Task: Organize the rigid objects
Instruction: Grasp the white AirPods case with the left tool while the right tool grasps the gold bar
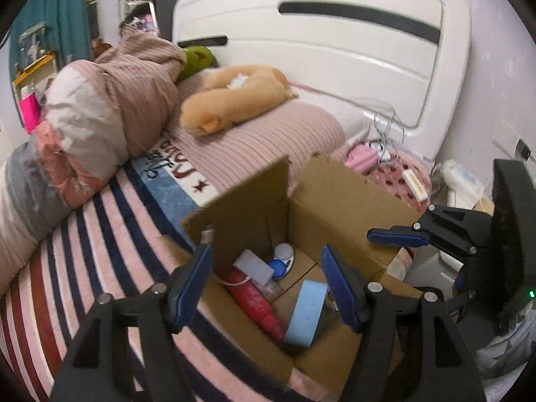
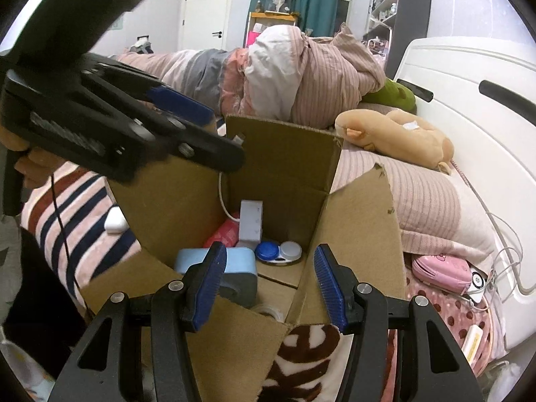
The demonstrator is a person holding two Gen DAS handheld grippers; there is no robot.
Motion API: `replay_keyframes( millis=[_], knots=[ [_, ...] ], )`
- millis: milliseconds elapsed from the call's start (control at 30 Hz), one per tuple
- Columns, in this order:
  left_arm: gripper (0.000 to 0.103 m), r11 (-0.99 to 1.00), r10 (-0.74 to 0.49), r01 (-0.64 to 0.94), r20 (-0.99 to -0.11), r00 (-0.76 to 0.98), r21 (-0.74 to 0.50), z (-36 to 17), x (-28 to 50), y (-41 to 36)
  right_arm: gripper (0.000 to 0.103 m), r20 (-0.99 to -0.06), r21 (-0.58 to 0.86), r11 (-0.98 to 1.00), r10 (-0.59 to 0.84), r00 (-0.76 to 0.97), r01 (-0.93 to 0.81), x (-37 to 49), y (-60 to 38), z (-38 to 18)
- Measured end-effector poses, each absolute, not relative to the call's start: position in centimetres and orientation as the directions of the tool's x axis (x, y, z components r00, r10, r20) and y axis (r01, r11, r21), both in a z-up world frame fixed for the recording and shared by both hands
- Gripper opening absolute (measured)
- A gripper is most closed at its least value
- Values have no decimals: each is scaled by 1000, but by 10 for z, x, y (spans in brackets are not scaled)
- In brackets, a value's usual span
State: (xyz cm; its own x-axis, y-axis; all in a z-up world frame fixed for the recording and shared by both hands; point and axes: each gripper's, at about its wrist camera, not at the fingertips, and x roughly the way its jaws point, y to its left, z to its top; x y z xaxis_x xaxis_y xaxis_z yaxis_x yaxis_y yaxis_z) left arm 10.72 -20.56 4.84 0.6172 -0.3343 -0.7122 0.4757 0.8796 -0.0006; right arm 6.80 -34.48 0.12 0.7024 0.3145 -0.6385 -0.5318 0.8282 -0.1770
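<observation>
Both grippers, left gripper (image 1: 266,281) and right gripper (image 2: 264,288), hang spread wide and empty over the cardboard box (image 1: 338,187) on the striped blanket (image 1: 83,251). Inside the box lie a red bottle (image 1: 254,301), blue case (image 1: 306,311), power bank (image 1: 253,266).

**Indoor artificial light, heavy fisheye, mild motion blur**

Both views evenly lit from overhead, cool-white cast. Glossy white headboard (image 1: 335,50) carries soft glare streaks. Interior of the cardboard box (image 1: 335,201) is dimmer, with soft shadow on its contents. Strong barrel distortion, black vignette in the corners of both frames. Left wrist view slightly smeared overall; plush toy (image 1: 231,97) is soft-edged. Right wrist view sharper, though the left gripper (image 2: 201,127) up close is dark and underexposed.
</observation>
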Motion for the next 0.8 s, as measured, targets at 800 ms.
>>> replay_keyframes(
  millis=[800],
  knots=[
    [75, 981, -159, 193, -696, 700, -30, -46, 38, 31, 51, -703, 35, 599, 583, 407, -800, 42, -151, -32]
  ],
)
